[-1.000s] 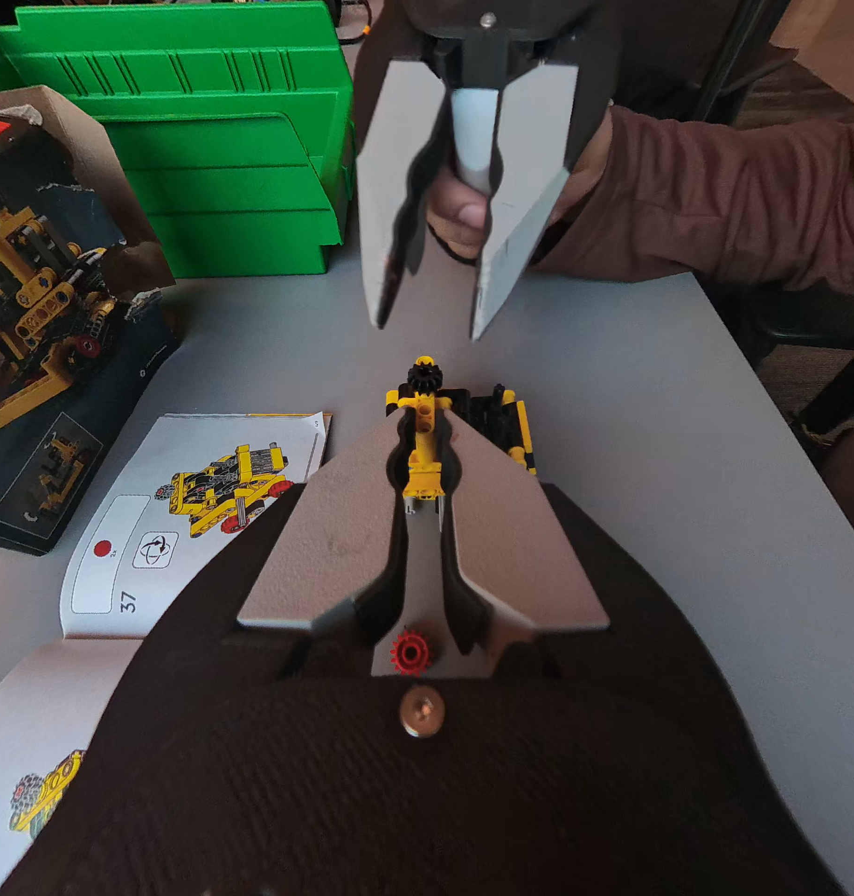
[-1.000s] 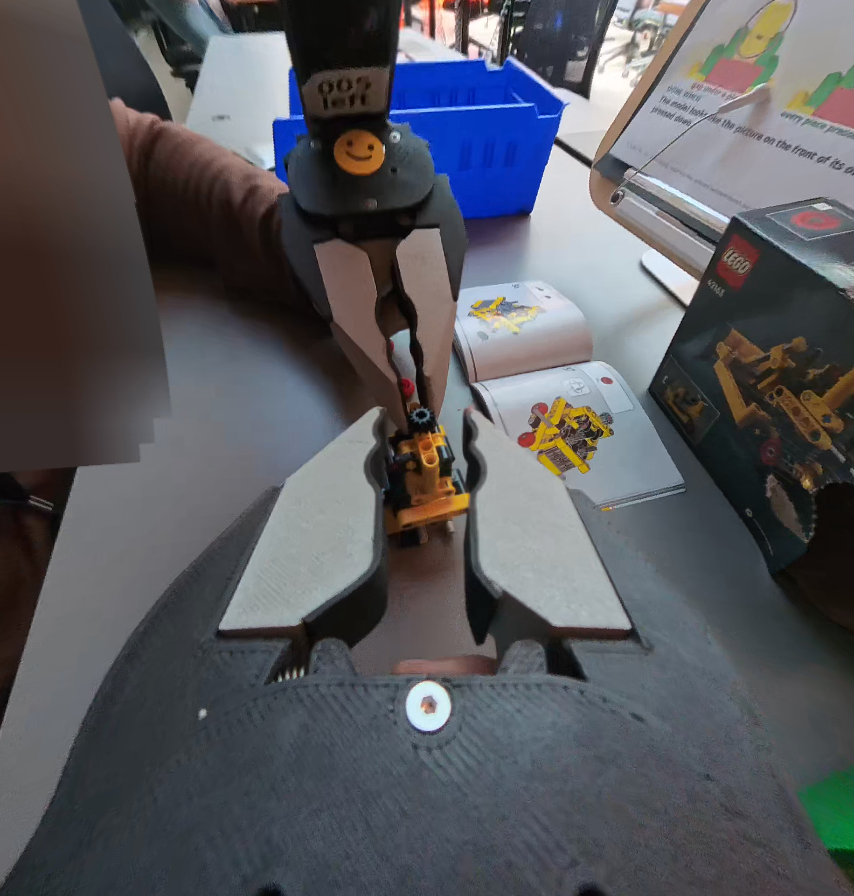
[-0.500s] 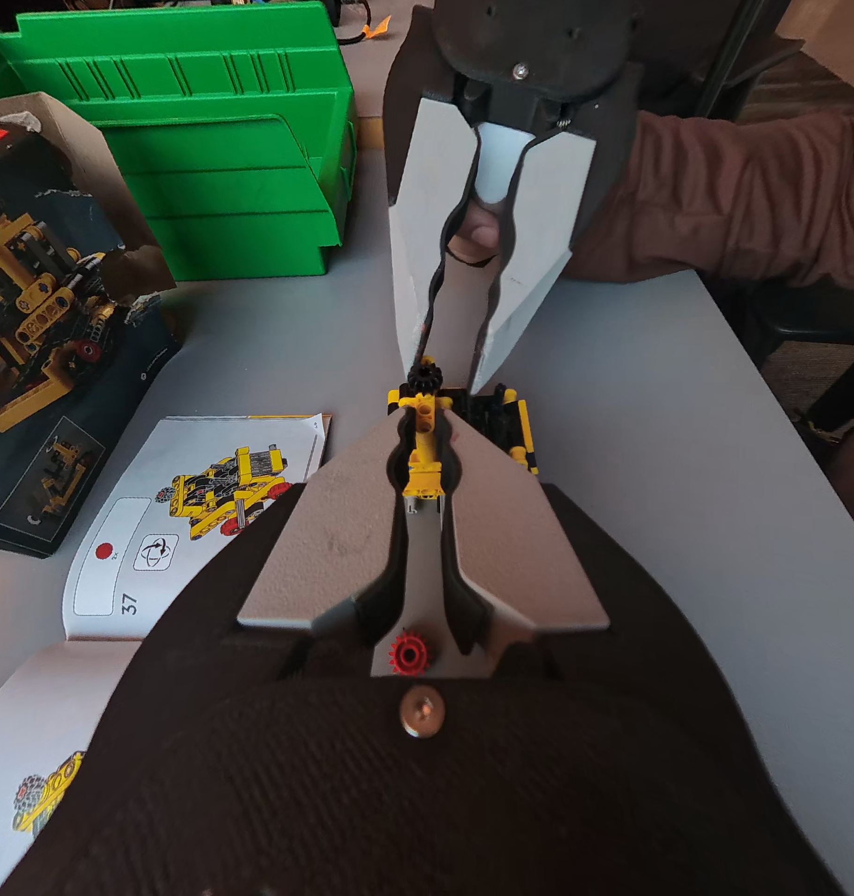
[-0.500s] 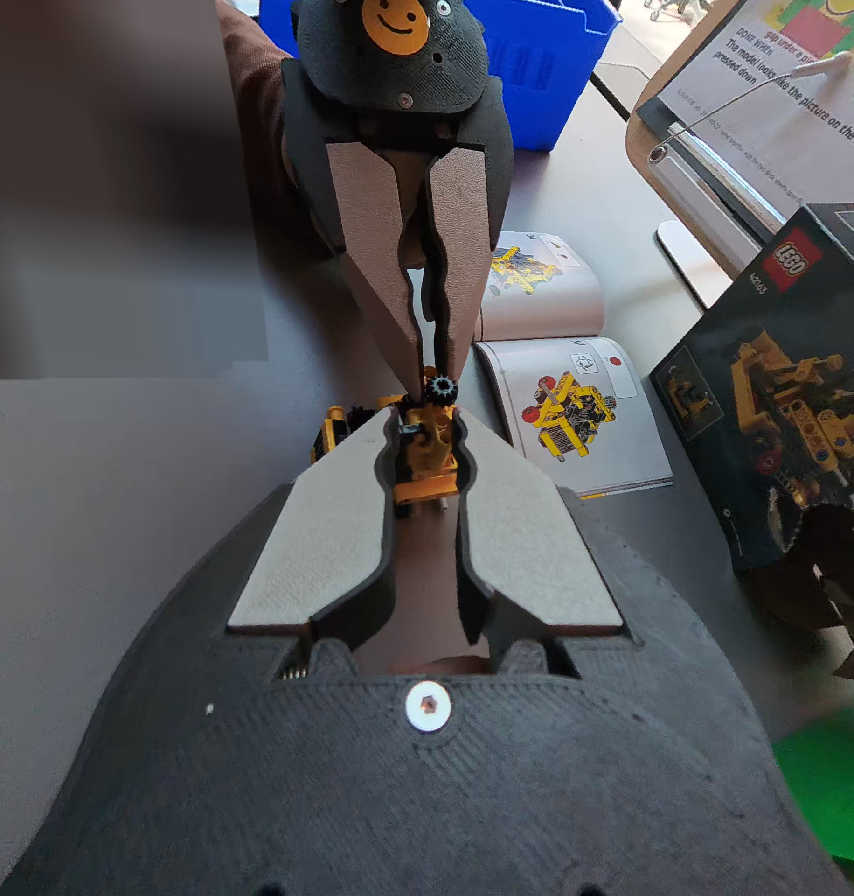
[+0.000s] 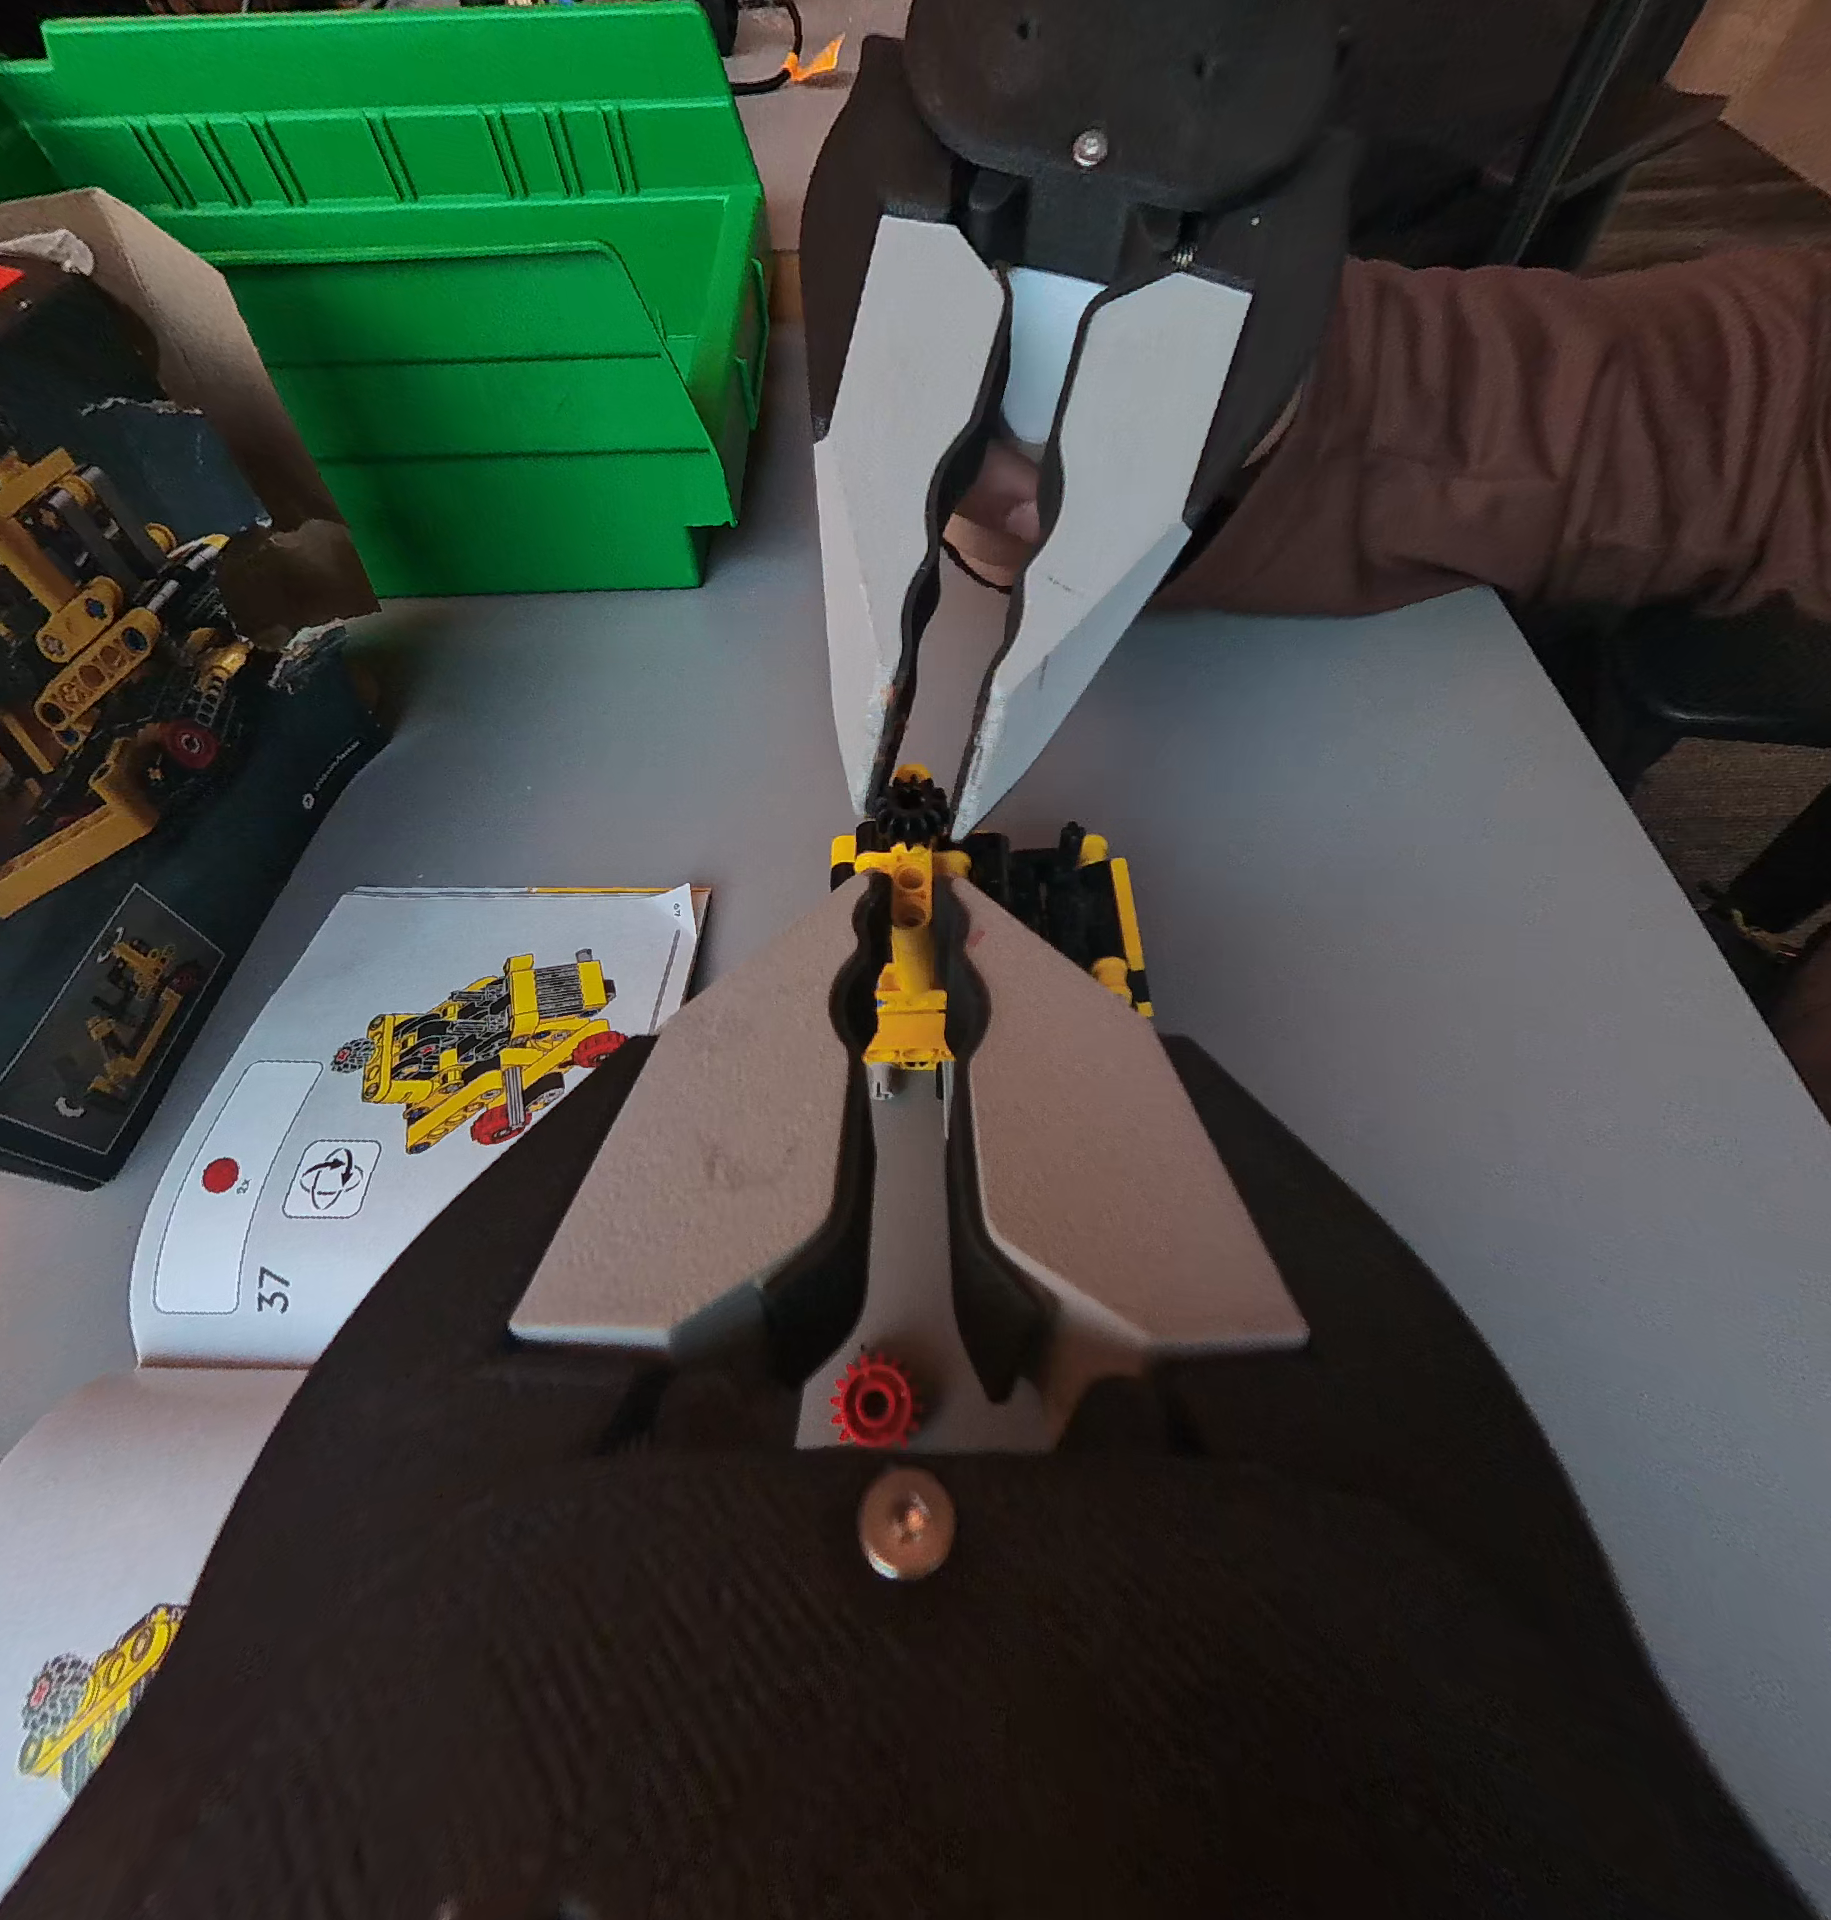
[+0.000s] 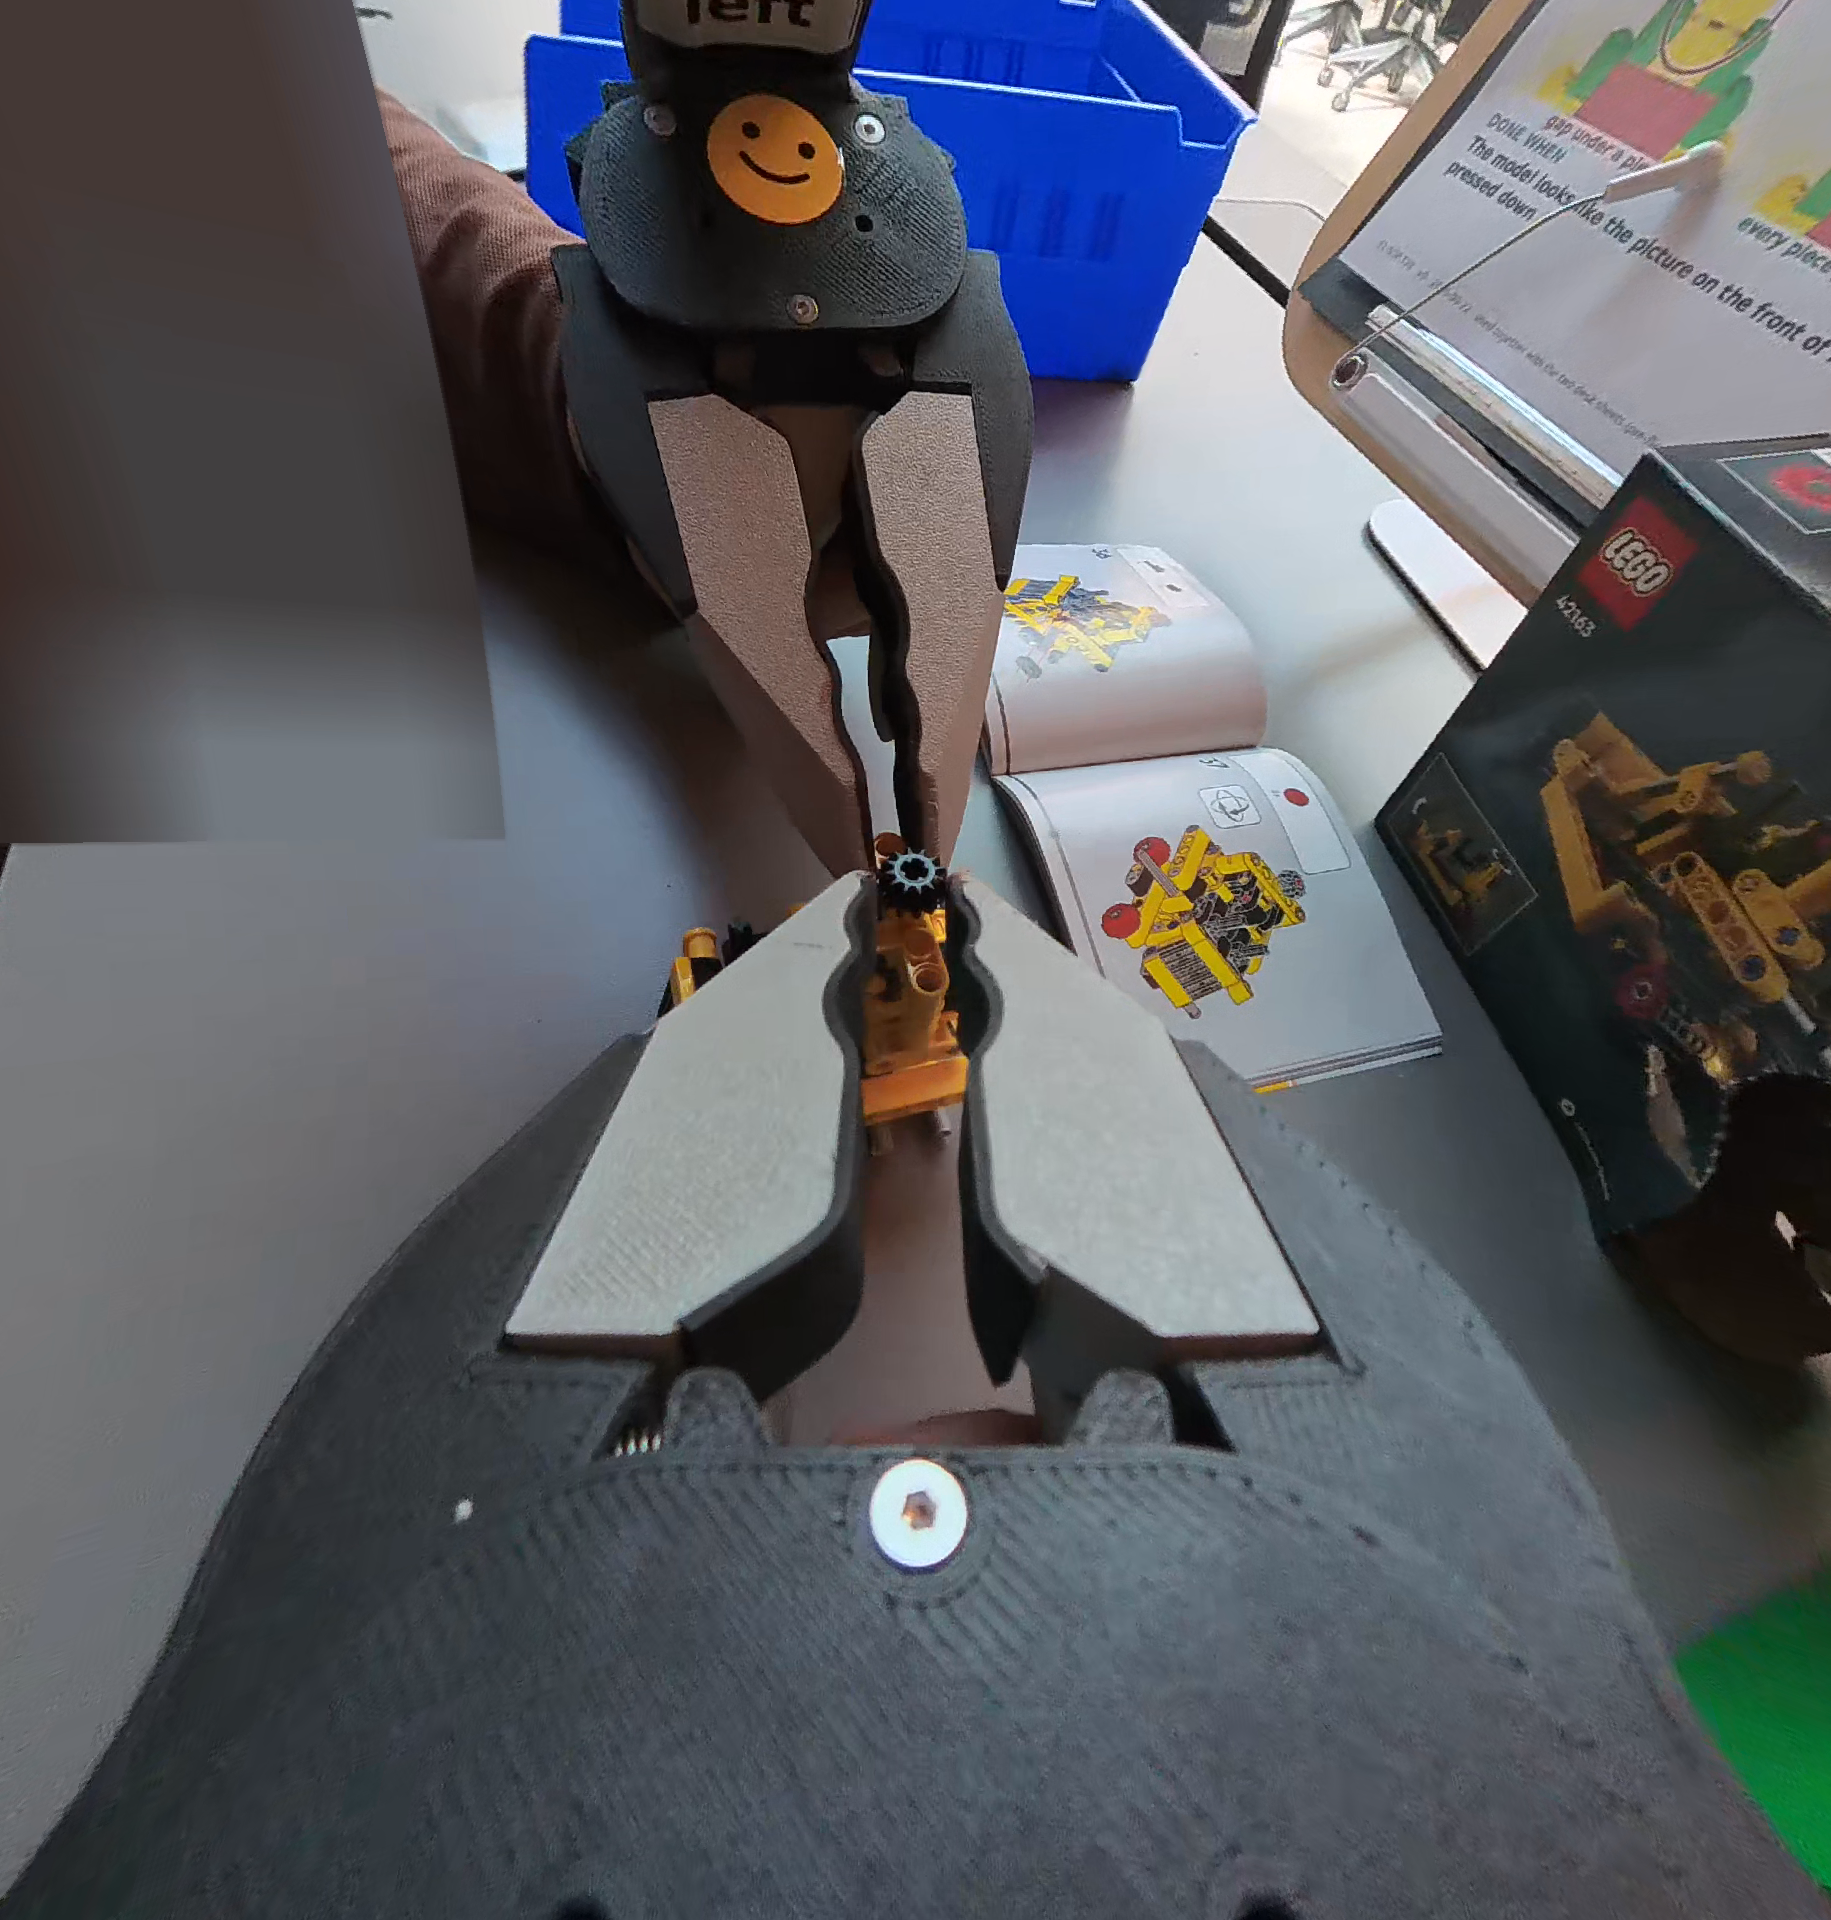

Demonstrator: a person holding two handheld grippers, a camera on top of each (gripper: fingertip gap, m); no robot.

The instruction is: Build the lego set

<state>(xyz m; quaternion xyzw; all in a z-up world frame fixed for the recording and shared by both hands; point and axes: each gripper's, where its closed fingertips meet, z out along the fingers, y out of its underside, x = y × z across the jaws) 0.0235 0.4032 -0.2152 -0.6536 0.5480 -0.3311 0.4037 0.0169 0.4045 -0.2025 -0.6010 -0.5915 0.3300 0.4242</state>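
Red gear (image 5: pixel 869 1403): nearest thing in my left wrist view, lying loose on the table (image 5: pixel 1358 883) down betw the finger roots. Spare part, untouched; I judge it's waiting for a later step.

Left gripper (image 5: pixel 906 914): I've got it clamped on the yellow sub-assembly (image 5: pixel 909 966), jaws pressed on both sides w/ only the part's width betw them. Reason, I'd say: hold it still so my other hand can work the far end.

Sub-assembly axis: long axis runs along my left fingers, away from the cam. Grey pin ends point back at me, black gear (image 5: pixel 909 805) caps the far tip.

Right gripper (image 6: pixel 909 904): comes from the opposite side, closed on the same piece, tips flanking the black gear (image 6: pixel 909 871). Whether the pads bite the gear itself or the yellow just below: can't tell. Prob seating or turning the gear.

Where it sits: held betw both grippers, just above the table, roughly mid-table.

Chassis (image 5: pixel 1077 894): black/yellow block just behind and to the right of the held piece, resting on the table; likely the sub-assy's destination.

Booklet (image 5: pixel 423 1039): open to the left, for ref.

Set box (image 5: pixel 80 675): beyond the booklet, standing.

Green bin (image 5: pixel 454 312): farthest back; contents not visible.
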